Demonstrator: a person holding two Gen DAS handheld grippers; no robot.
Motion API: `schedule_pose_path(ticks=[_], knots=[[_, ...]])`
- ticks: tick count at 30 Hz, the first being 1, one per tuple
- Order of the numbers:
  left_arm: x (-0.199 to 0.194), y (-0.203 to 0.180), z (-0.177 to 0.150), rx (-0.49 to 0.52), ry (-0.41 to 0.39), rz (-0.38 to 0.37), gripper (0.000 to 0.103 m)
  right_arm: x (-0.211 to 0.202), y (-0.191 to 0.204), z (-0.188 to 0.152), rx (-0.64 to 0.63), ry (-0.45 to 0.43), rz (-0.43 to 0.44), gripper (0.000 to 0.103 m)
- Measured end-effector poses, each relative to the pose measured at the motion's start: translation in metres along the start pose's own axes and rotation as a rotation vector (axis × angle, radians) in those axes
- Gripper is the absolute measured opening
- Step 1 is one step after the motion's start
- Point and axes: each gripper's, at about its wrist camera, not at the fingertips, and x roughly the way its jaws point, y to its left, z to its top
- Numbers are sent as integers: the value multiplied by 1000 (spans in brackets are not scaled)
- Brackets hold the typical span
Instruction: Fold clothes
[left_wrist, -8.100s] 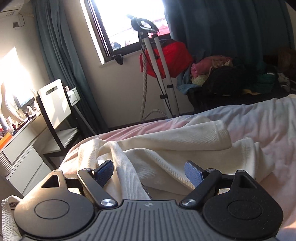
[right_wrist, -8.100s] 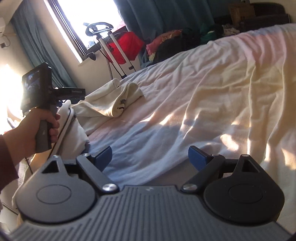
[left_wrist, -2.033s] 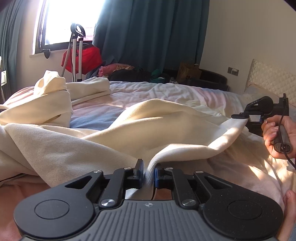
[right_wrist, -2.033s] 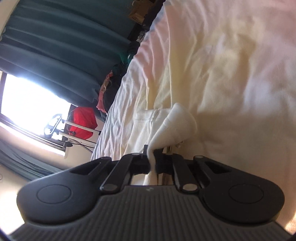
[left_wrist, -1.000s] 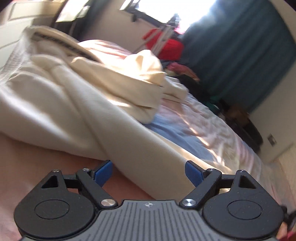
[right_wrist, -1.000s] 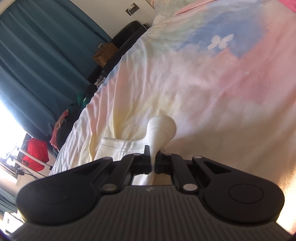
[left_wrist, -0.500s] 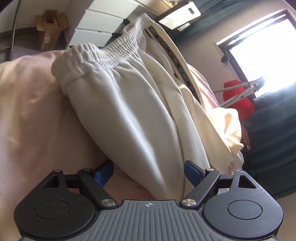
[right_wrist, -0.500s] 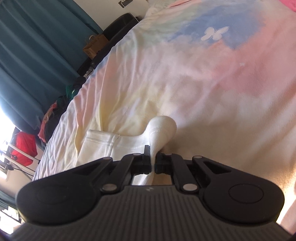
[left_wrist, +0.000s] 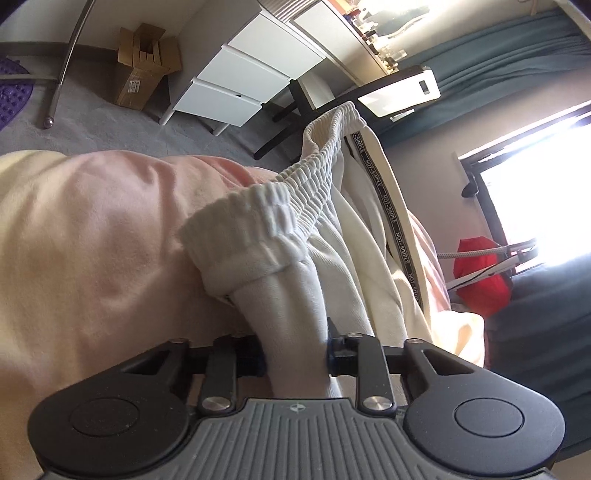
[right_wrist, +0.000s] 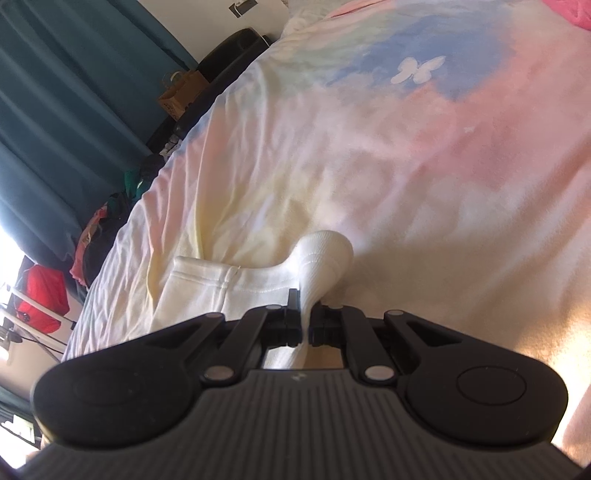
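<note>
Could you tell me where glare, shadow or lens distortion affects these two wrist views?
Left wrist view: the window is blown out to white, and fisheye curvature bends the drawers. Right wrist view: the right gripper throws a soft shadow on the bedspread, with a warm sunlit patch at the lower right.

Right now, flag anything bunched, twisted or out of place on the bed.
The cream ribbed-cuff trousers lie bunched and twisted, the elastic waistband crumpled at the bed's edge. Left gripper squeezes a thick fold; right gripper pinches a cuff.
</note>
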Motion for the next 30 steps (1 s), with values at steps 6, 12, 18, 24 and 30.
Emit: schedule_pose_path(ticks=[6,12,18,24,30], knots=[[-70,1,28,48,-142,-146,13,-8,0,2,8,-10,9,6],[-98,36,52,-45,-155,-176,12,-30,8,4,-9,-98,-1,6],[-94,64,61,-34,-75,50,12,-40,11,1,-14,-77,-189,6],[-94,53,55,69,-87,182,24,-27,-13,-3,100,36,-243,9],[-101,19,35,225,-132,248,79,-31,-1,-6,33,23,-333,44]])
